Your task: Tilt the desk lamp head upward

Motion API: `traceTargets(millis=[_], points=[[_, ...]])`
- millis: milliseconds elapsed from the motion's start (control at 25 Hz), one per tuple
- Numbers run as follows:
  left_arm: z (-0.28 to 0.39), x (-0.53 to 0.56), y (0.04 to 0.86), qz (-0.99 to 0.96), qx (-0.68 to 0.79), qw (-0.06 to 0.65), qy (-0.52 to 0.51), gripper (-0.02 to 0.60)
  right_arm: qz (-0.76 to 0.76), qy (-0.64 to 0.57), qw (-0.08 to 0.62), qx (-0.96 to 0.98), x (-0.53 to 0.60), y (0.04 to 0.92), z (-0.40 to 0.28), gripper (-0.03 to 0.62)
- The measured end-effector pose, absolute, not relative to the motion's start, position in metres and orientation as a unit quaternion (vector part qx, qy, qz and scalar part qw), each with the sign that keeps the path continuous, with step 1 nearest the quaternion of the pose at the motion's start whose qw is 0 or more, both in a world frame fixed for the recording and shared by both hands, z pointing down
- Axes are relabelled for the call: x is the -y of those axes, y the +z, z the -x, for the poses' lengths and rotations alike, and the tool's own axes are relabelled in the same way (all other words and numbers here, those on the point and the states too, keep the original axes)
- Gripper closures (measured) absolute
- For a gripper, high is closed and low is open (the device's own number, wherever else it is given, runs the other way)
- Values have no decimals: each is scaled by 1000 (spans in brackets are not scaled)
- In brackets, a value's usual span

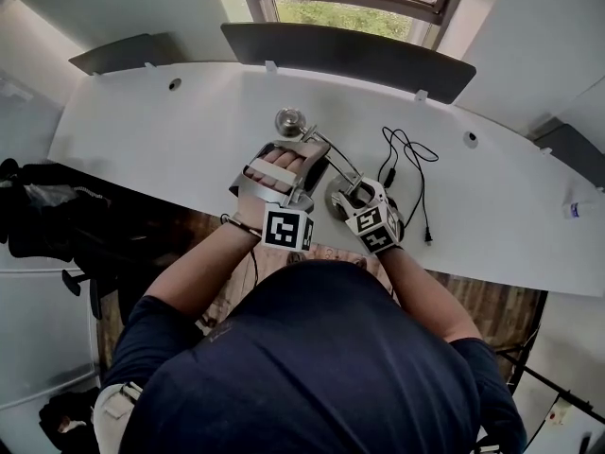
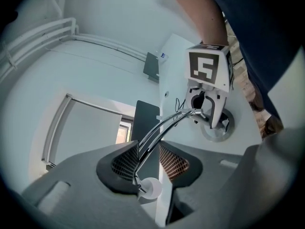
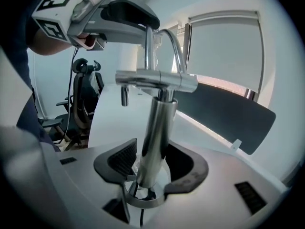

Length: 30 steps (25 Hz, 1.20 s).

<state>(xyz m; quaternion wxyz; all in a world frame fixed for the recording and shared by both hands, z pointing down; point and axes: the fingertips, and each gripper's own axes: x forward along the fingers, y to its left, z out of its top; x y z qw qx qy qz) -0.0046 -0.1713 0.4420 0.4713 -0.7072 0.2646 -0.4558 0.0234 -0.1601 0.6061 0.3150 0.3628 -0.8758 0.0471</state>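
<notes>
A chrome desk lamp stands on the white desk (image 1: 170, 130), with its round base (image 1: 338, 197) near the front edge and its small head (image 1: 289, 121) farther back. My left gripper (image 1: 304, 148) (image 2: 150, 163) straddles the thin arm rods (image 2: 157, 130) just behind the white-faced head (image 2: 152, 188); the rods lie close to the left pad with a gap on the right, so it is open. My right gripper (image 1: 352, 197) (image 3: 151, 161) is open around the upright chrome post (image 3: 155, 128) above the base.
A black cable with a plug (image 1: 408, 164) lies right of the lamp base. Dark screen panels (image 1: 350, 55) line the desk's back edge under a window. An office chair (image 3: 83, 94) stands off the desk's left end. A small bottle (image 1: 574, 210) sits far right.
</notes>
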Motion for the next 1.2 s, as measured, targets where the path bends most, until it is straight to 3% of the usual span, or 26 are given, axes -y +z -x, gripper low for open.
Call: traceTargets(millis=[320,480,600,800,1000,1200], points=[[24,160,424,756,-312,408,-405,462,-380,84,270,881,136,576,-40,408],[16,146,412,829,-338,302,-327,469,-391,109,228,885,123,552,-49,417],[6,133,401,881,-337,209,-258,503,-390,108,203,892,114,528,-50,460],[0,127,394,912,-331,143,-197,538,-384,96,163,904,113,489,-42,506],[3,123,396,939,-323,5,-120,566,-372,93,118,916,109,460,-33,546],[8,119,395,942,-319,-42,-93,574,-364,88,95,922,106,440,-31,566]])
